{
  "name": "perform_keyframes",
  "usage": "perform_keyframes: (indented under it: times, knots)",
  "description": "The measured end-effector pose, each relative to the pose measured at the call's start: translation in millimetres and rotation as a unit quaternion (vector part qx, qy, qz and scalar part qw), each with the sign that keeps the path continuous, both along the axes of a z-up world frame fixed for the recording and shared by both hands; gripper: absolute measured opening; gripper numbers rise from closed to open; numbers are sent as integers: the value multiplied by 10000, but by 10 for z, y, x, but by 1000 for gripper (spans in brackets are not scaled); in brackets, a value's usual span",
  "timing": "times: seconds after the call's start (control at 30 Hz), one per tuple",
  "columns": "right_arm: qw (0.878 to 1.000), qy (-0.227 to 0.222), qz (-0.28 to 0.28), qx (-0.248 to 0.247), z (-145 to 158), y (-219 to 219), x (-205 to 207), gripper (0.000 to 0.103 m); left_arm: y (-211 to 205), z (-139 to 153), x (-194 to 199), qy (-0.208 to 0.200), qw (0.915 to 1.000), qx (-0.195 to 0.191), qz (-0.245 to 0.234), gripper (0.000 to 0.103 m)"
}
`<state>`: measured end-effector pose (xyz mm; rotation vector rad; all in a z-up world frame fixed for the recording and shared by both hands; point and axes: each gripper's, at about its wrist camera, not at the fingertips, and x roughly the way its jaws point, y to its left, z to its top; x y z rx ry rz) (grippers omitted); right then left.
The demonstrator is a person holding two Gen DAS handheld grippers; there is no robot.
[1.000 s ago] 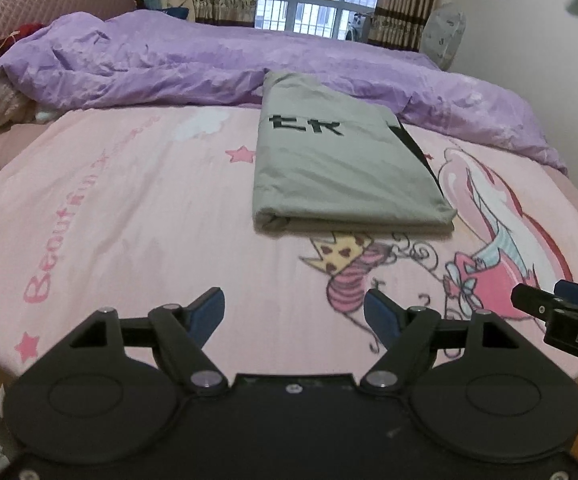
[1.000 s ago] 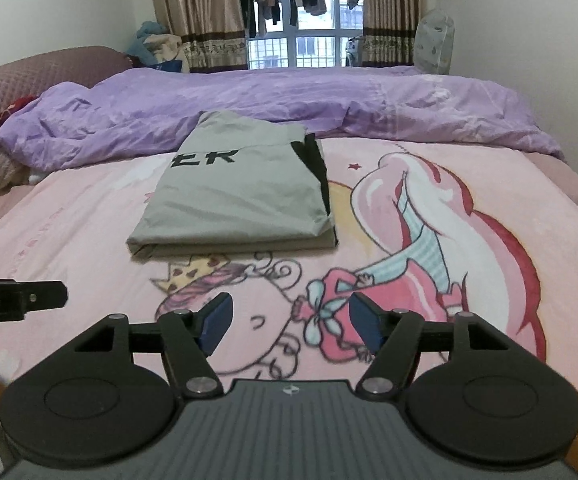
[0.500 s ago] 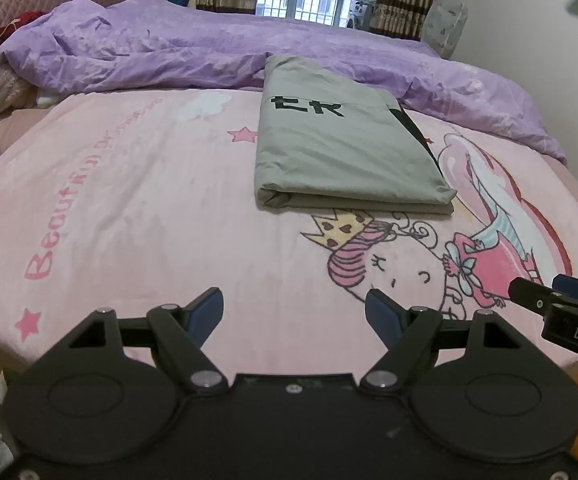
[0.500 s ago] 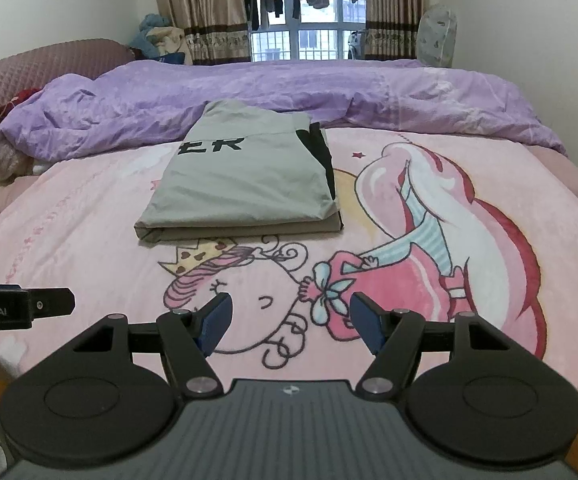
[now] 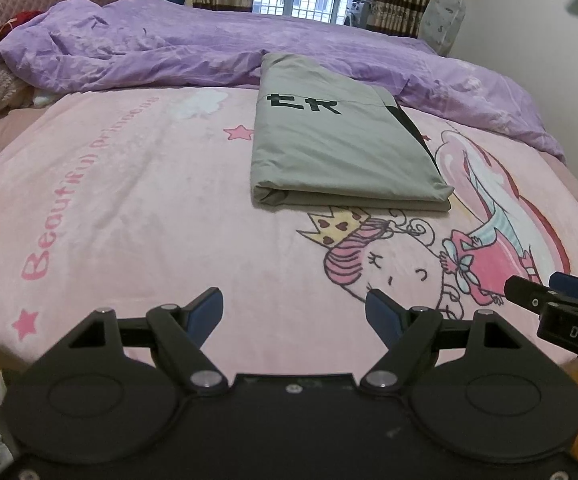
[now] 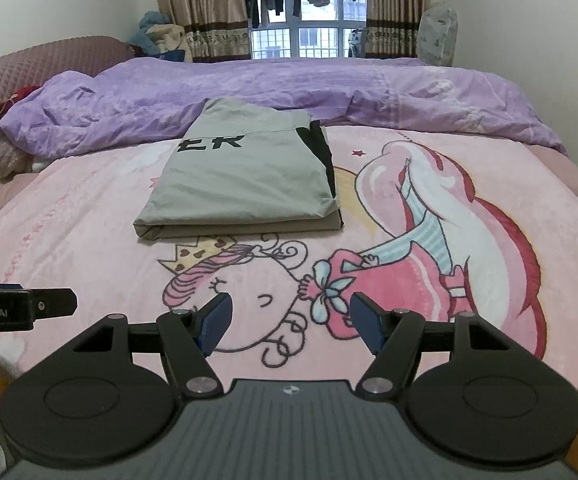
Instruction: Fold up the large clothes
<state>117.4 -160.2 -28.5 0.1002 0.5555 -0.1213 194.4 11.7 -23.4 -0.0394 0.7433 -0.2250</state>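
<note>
Meanwhile, little has changed: the garment (image 5: 341, 148) is left folded flat mid-blanket (image 5: 129, 208), both the left gripper (image 5: 294, 309) and right gripper (image 6: 289, 322) are kept spread, empty and well short, so the folding looks done.

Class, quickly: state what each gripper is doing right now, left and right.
Left gripper: open, holding nothing.
Right gripper: open, holding nothing.

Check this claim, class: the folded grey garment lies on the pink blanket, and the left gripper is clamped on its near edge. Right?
Not quite. The folded grey garment lies on the pink blanket, but the left gripper hangs open, well short of it, as the left wrist view shows.
</note>
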Motion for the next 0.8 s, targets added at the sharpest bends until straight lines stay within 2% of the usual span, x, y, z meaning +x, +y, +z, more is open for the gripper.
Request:
perform_keyframes:
  times: [0.8]
  knots:
    - [10000,2,-2,3,5,-4,-3,79,-36,14,-35,-39,10000,45,-51,80]
